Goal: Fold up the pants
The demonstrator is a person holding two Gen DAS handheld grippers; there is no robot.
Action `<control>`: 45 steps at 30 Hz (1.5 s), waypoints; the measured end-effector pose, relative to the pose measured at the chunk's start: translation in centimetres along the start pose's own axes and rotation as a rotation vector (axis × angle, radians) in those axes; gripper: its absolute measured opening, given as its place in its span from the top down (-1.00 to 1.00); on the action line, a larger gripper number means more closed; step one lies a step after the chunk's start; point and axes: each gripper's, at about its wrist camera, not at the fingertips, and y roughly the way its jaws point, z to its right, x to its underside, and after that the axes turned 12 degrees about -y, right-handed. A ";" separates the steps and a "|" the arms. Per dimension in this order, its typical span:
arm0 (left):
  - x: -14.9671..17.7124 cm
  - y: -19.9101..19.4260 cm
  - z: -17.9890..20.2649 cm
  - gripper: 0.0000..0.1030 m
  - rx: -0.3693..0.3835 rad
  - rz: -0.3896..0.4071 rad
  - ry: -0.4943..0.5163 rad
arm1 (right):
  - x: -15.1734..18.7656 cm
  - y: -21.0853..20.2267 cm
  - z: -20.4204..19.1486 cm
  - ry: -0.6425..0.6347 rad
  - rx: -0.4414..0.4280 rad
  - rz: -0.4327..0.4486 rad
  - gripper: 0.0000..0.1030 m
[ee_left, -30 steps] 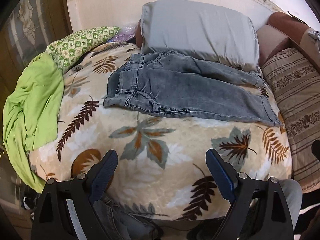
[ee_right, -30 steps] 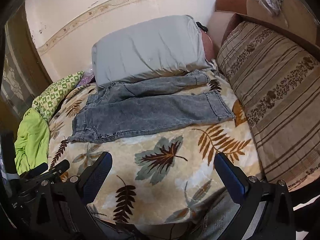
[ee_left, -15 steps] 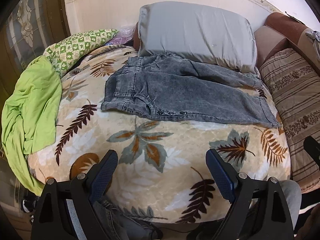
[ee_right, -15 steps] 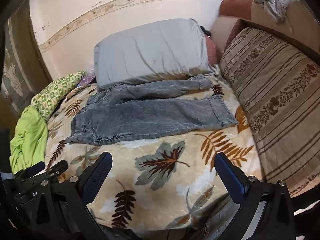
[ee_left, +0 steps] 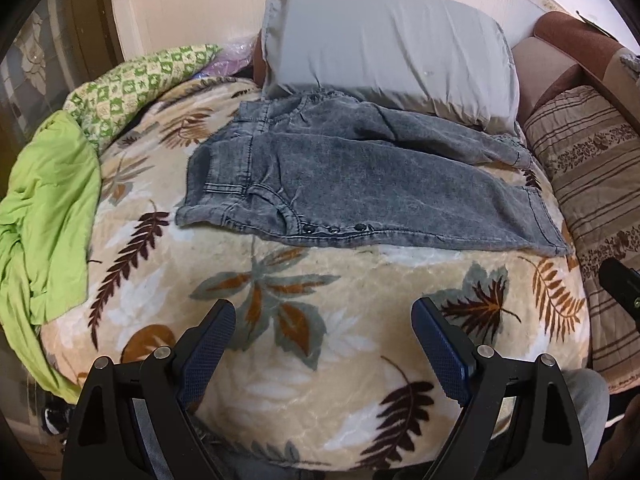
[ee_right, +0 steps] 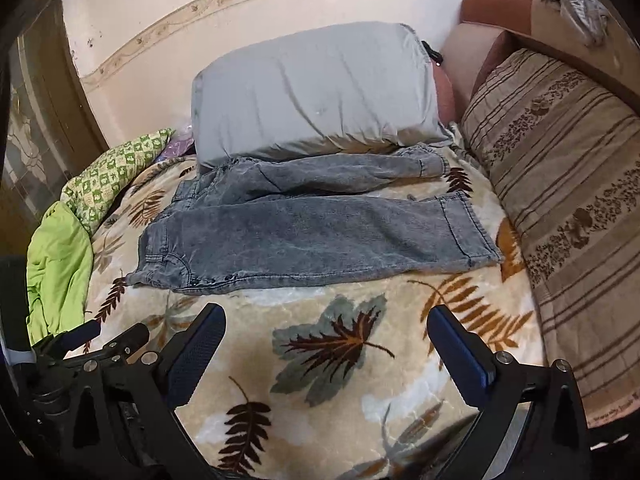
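At the far left a green cloth (ee_left: 44, 208) hung over the edge of the bed, with a green-checked pillow (ee_left: 132, 84) just behind it near the wall. The leaf-print blanket (ee_left: 320, 300) covered the bed, and on it the pants (ee_left: 352, 184) lay unfolded, spread flat across the far half: waistband to the left, legs running right, the near leg flat with a row of dark snaps along its lower seam, the far leg lying partly under the front edge of the grey pillow (ee_left: 384, 44). In the right wrist view the pants (ee_right: 312, 232) showed the two legs slightly parted at the cuffs, the far cuff touching the grey pillow (ee_right: 312, 88). The left gripper (ee_left: 324, 320) hovered over the near part of the blanket, short of the pants, its jaws spread wide with nothing between them. The right gripper (ee_right: 326, 328) was held likewise, wide apart and empty, above a leaf on the blanket (ee_right: 332, 344), clear of the near trouser leg. At the right a striped cushion (ee_right: 560, 184) ran along the bed's edge, close beside the cuffs.
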 end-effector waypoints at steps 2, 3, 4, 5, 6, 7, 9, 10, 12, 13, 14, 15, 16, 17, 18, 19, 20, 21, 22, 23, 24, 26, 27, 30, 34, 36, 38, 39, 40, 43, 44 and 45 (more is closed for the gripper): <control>-0.9 0.9 0.1 -0.74 0.018 -0.014 -0.014 | -0.5 0.9 0.0 -0.005 -0.007 -0.013 -0.94; -1.3 1.4 0.2 -0.74 0.030 -0.020 -0.018 | -0.8 1.3 0.1 -0.006 -0.019 -0.017 -0.94; -1.7 1.8 0.0 -0.74 0.038 -0.024 -0.018 | -1.0 1.7 0.2 -0.007 -0.024 -0.019 -0.94; -2.5 2.4 -0.1 -0.74 0.038 -0.025 -0.020 | -1.3 2.2 0.3 -0.007 -0.024 -0.022 -0.94; -2.9 2.9 0.0 -0.74 0.038 -0.021 -0.023 | -1.6 2.7 0.5 -0.004 -0.027 -0.028 -0.94; -3.5 3.4 0.0 -0.74 0.041 -0.018 -0.024 | -1.9 3.2 0.7 -0.004 -0.038 -0.031 -0.94; -4.6 4.4 0.1 -0.74 0.049 -0.021 -0.032 | -2.6 4.3 0.9 -0.007 -0.032 -0.036 -0.94; -5.3 4.9 0.1 -0.74 0.051 -0.022 -0.037 | -2.8 4.8 1.1 -0.010 -0.027 -0.037 -0.94; -6.5 6.1 0.4 -0.74 0.060 -0.029 -0.040 | -3.5 6.1 1.5 -0.013 0.000 -0.048 -0.95; -7.1 6.7 0.7 -0.74 0.061 -0.027 -0.037 | -3.7 6.6 1.7 -0.008 0.007 -0.052 -0.95; -7.5 7.5 0.8 -0.74 0.058 -0.019 -0.034 | -4.1 7.2 2.1 0.002 0.003 -0.055 -0.95; -8.1 8.2 1.2 -0.74 0.055 -0.013 -0.023 | -4.4 7.7 2.5 0.011 -0.007 -0.056 -0.94; -8.7 8.8 1.4 -0.74 0.056 -0.011 -0.020 | -4.8 8.2 2.9 0.021 -0.015 -0.058 -0.94; -9.2 9.5 1.6 -0.73 0.067 -0.011 -0.020 | -5.2 8.7 3.3 0.029 -0.012 -0.055 -0.93; -9.7 10.1 1.7 -0.72 0.080 -0.016 -0.024 | -5.6 8.9 3.6 0.035 -0.007 -0.044 -0.89; -10.2 10.7 1.8 -0.69 0.094 -0.019 -0.030 | -5.9 9.1 3.9 0.039 -0.009 -0.035 -0.88; -10.7 11.3 2.0 -0.68 0.110 -0.019 -0.034 | -6.3 9.4 4.1 0.043 -0.012 -0.029 -0.88; -11.1 11.9 2.3 -0.68 0.121 -0.020 -0.037 | -6.6 9.7 4.4 0.050 -0.016 -0.028 -0.88; -11.6 12.5 2.6 -0.68 0.126 -0.021 -0.038 | -7.0 10.1 4.6 0.056 -0.025 -0.026 -0.88; -12.0 13.0 3.0 -0.68 0.131 -0.021 -0.036 | -7.4 10.3 4.8 0.063 -0.034 -0.023 -0.88; -12.3 13.5 3.5 -0.68 0.134 -0.021 -0.032 | -7.8 10.7 5.1 0.074 -0.045 -0.019 -0.87; -13.4 14.2 3.9 -0.68 0.149 -0.024 -0.035 | -8.4 11.6 6.0 0.105 -0.057 -0.019 -0.84; -13.8 14.6 4.3 -0.68 0.157 -0.024 -0.033 | -8.6 11.9 6.3 0.117 -0.067 -0.023 -0.83; -15.2 16.2 5.8 -0.68 0.163 -0.037 -0.028 | -9.6 13.8 7.7 0.147 -0.099 -0.053 -0.82; -17.1 18.8 7.7 -0.68 0.183 -0.074 -0.041 | -11.2 15.4 8.7 0.124 -0.067 -0.073 -0.82; -17.6 20.2 8.0 -0.68 0.187 -0.080 -0.034 | -12.0 16.2 9.3 0.114 -0.077 -0.076 -0.82; -17.8 21.0 8.2 -0.68 0.177 -0.060 -0.024 | -12.9 17.0 9.7 0.093 -0.062 -0.069 -0.82; -17.6 21.7 8.2 -0.68 0.162 -0.052 -0.014 | -13.2 17.6 10.0 0.089 -0.062 -0.071 -0.82; -17.4 22.3 8.1 -0.68 0.153 -0.054 -0.009 | -13.4 18.0 10.3 0.093 -0.071 -0.069 -0.82; -17.1 23.6 8.5 -0.68 0.155 -0.085 -0.016 | -14.0 19.6 11.5 0.114 -0.079 -0.075 -0.80; -17.3 23.8 8.3 -0.68 0.167 -0.091 -0.030 | -14.3 20.2 12.0 0.113 -0.068 -0.080 -0.80; -17.5 23.9 8.1 -0.68 0.181 -0.092 -0.042 | -14.6 20.9 12.4 0.109 -0.058 -0.091 -0.80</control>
